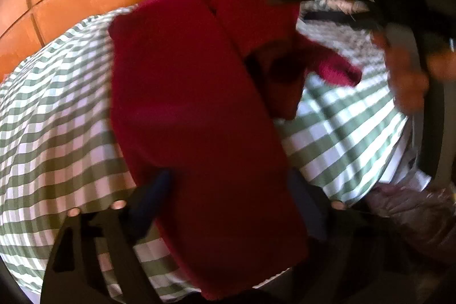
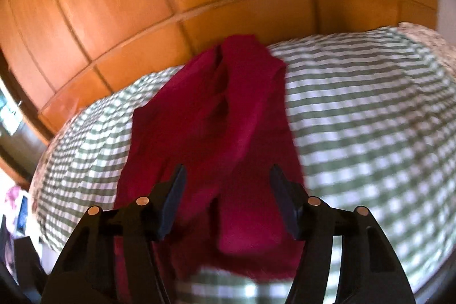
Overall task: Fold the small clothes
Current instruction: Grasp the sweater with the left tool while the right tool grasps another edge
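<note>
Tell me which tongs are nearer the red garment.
Left. The left tongs have the red garment draped between their fingers, seemingly touching it. The right tongs are open above its near end, apparently without contact.
</note>
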`<state>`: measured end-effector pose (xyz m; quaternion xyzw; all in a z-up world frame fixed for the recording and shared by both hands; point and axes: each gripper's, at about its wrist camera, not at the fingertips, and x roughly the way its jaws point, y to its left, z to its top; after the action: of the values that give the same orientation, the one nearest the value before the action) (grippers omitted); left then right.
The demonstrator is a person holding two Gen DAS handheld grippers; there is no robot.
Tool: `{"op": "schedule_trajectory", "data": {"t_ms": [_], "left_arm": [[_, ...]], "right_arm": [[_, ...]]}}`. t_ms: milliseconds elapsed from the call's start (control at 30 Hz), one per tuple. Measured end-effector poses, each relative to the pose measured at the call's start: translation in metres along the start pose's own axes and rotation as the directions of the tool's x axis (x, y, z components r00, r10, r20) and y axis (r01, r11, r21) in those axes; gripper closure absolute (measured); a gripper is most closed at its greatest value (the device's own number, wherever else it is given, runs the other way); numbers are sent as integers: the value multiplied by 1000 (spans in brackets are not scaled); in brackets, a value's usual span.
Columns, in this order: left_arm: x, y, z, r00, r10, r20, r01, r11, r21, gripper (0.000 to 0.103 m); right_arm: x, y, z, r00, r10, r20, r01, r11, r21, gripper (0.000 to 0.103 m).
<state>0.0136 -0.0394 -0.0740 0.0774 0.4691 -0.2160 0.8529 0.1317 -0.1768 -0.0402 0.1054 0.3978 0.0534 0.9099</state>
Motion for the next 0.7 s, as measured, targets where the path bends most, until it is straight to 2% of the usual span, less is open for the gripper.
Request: {"op": "schedule_trajectory", "data": {"t_ms": [33,67,100,133,167,233,267,333,400,467,500,567,600,633,667,700], "left_arm": [[5,-2,0,1000,29,7,-29,999,18,31],[5,-3,0,999,44,17,-45,999,26,48],[1,-2,2,998,49,31,-50,998,26,64],[-6,4,5,999,35,39,-35,999,3,92],[-12,13,8,999,7,41,-6,999,-34,97],[-29,35,12,996,-35,86,44,993,-112,98],[-35,43,14,994,-34,102,47,990,-132,98],[-51,67,22,990,-16,137,41,983,-177,99],[-63,100,35,984,12,180,33,968,-248,99],[-77,139,55,971,79,226,-2,947,-322,101],[-82,157,64,963,123,240,-32,935,-352,101],[-90,197,87,940,223,257,-100,903,-418,101],[-92,214,97,932,260,254,-123,883,-452,101],[-95,240,111,920,308,244,-151,851,-504,101],[-95,253,119,912,334,237,-167,833,-527,101],[-96,268,127,903,367,226,-190,810,-554,101]], "right_arm": [[7,4,1,1000,-13,-14,13,1000,-21,70],[12,6,3,1000,-21,-22,20,999,-34,86],[11,8,6,1000,-26,-17,25,998,-51,91],[6,8,8,1000,-29,-1,29,997,-73,95],[-5,7,14,998,-43,38,47,993,-108,95],[-21,0,26,993,-70,96,83,987,-140,96],[-29,-7,33,987,-97,130,117,982,-151,96],[-42,-30,53,955,-209,209,244,956,-162,96],[-47,-59,71,929,-287,232,322,938,-127,96],[-45,-86,88,897,-369,241,401,911,-96,96],[-42,-106,99,872,-426,241,454,888,-75,96],[-33,-135,116,835,-502,228,523,851,-43,96],[-26,-153,127,811,-546,211,562,827,-20,96],[-20,-165,135,794,-575,197,587,809,-5,96],[-12,-182,146,771,-612,176,619,785,19,96],[-6,-193,153,759,-631,158,635,772,33,96]]}}
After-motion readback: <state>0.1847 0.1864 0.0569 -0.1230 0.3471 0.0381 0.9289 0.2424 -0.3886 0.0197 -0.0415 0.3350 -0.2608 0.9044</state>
